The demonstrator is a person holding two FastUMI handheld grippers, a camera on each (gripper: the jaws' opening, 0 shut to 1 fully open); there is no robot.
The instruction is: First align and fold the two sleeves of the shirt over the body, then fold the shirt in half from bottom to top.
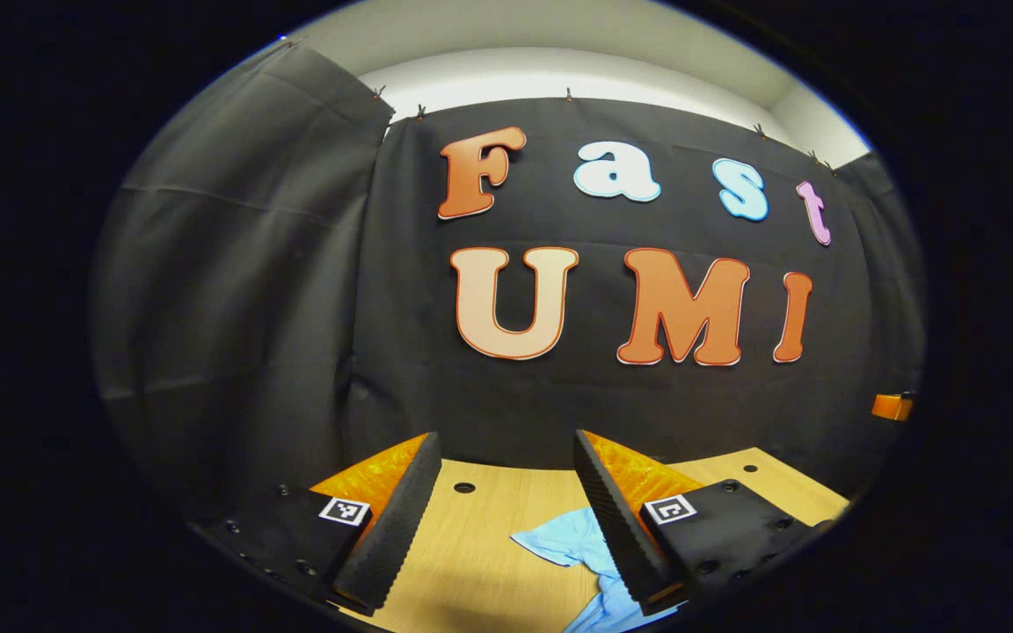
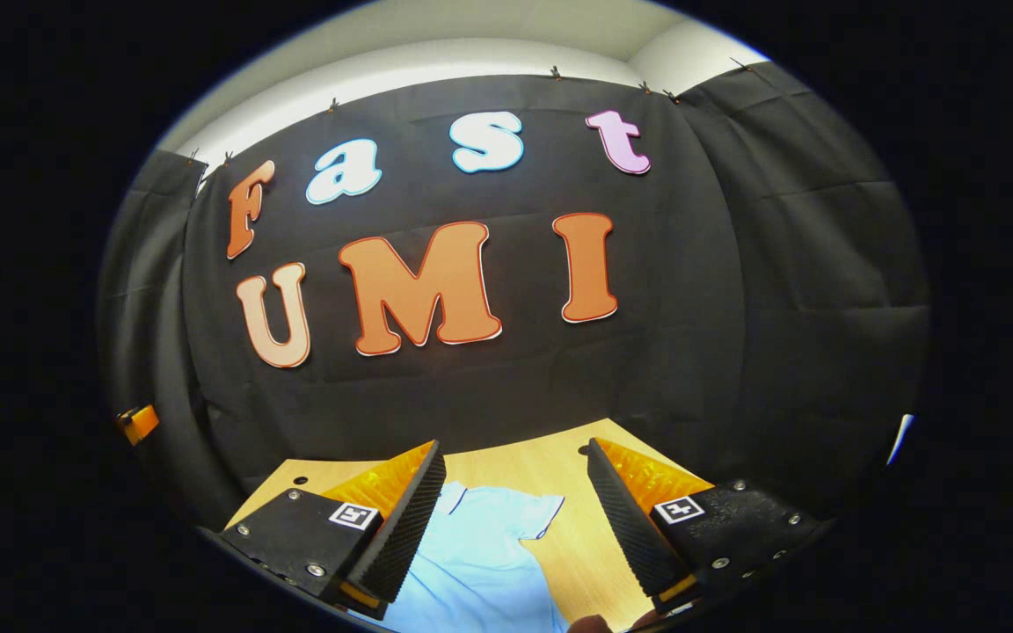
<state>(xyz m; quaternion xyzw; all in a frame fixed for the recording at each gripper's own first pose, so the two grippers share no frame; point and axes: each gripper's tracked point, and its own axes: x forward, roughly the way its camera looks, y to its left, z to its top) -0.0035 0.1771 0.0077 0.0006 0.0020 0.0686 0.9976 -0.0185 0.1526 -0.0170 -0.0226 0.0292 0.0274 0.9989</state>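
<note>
Black cloth walls close off the booth behind a pale wooden table. On it lies a light blue shirt, spread flat with one short sleeve reaching out to the side. Left tongs hang above the table, spread wide with nothing between them, a bunched part of the shirt just beside one finger. Right tongs hover over the shirt, likewise spread and empty.
</note>
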